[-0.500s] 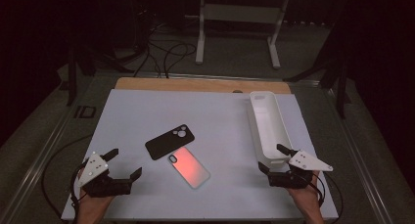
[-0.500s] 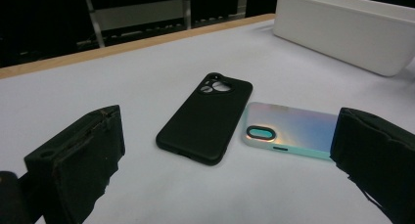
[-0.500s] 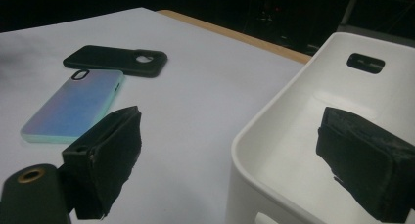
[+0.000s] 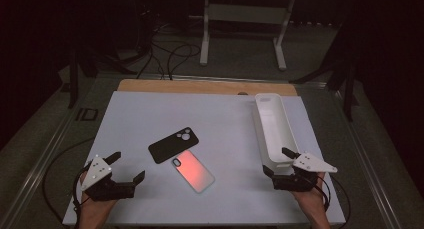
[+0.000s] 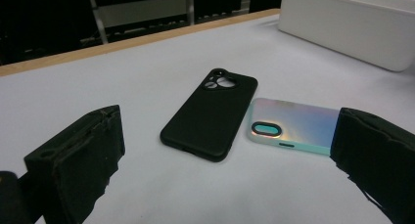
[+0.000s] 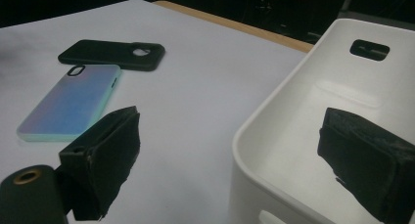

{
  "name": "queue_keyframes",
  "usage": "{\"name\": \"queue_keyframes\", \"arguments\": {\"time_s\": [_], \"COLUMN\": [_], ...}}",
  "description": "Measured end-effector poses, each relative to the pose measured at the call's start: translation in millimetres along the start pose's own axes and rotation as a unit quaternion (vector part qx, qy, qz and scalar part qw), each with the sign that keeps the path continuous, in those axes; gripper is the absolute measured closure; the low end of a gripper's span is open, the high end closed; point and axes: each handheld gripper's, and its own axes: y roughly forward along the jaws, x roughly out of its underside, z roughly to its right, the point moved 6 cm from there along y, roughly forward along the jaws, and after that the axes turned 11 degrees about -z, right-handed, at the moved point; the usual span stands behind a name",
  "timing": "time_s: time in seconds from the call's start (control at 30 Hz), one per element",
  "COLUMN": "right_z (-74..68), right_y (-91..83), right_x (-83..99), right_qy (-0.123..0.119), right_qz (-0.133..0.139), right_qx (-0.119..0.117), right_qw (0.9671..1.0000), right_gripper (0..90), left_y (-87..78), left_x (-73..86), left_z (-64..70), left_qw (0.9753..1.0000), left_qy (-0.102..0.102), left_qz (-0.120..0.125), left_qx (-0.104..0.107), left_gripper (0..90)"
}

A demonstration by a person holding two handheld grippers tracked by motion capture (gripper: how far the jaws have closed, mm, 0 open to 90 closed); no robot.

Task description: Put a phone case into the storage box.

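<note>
A black phone case (image 4: 173, 144) lies camera cut-out up near the middle of the white table (image 4: 220, 114). An iridescent phone case (image 4: 193, 170) touches its near corner. My left gripper (image 4: 129, 165) rests open at the front left, its jaws facing both cases with nothing between them. In the left gripper view the black case (image 5: 210, 114) and the iridescent case (image 5: 293, 126) lie ahead of the left gripper (image 5: 230, 175). My right gripper (image 4: 275, 160) is open at the near end of a long white bin (image 4: 272, 129), with one jaw over the bin's inside (image 6: 342, 72).
The bin runs along the table's right side and holds nothing. A wooden strip (image 4: 200, 86) borders the far edge. Beyond it stand a white metal frame (image 4: 245, 19) and cables on the floor. Bare table lies at the left and centre back.
</note>
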Motion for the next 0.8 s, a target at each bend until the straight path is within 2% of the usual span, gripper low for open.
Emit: {"name": "queue_keyframes", "arguments": {"time_s": [0.23, 0.27, 0.43, 0.6, 0.8], "right_z": [-5.9, -11.5, -19.9, -34.6, -43.6], "right_y": [1.6, 7.0, 13.7, 27.2, 39.2], "right_x": [-6.5, -12.7, -19.9, -32.3, -40.1], "right_qy": [-0.005, -0.004, -0.011, -0.025, -0.026], "right_qz": [-0.014, -0.022, -0.034, -0.053, -0.070], "right_qx": [-0.005, -0.018, -0.026, -0.035, -0.044], "right_qw": [0.9999, 0.9996, 0.9990, 0.9976, 0.9963], "right_gripper": [7.2, 7.1, 7.1, 7.1, 7.1], "left_y": [2.1, 1.8, 0.5, -0.2, -2.3], "left_x": [0.5, 0.5, 0.2, 0.1, 0.0], "left_z": [-0.1, -0.3, -1.7, -2.0, -3.9], "left_qw": [1.0000, 1.0000, 1.0000, 0.9999, 0.9998], "left_qy": [0.002, 0.000, -0.005, -0.004, -0.011], "left_qz": [-0.003, -0.003, 0.000, 0.000, 0.005], "left_qx": [-0.005, -0.005, -0.008, -0.012, -0.017], "left_gripper": [0.4, 0.4, 0.4, 0.4, 0.4]}}
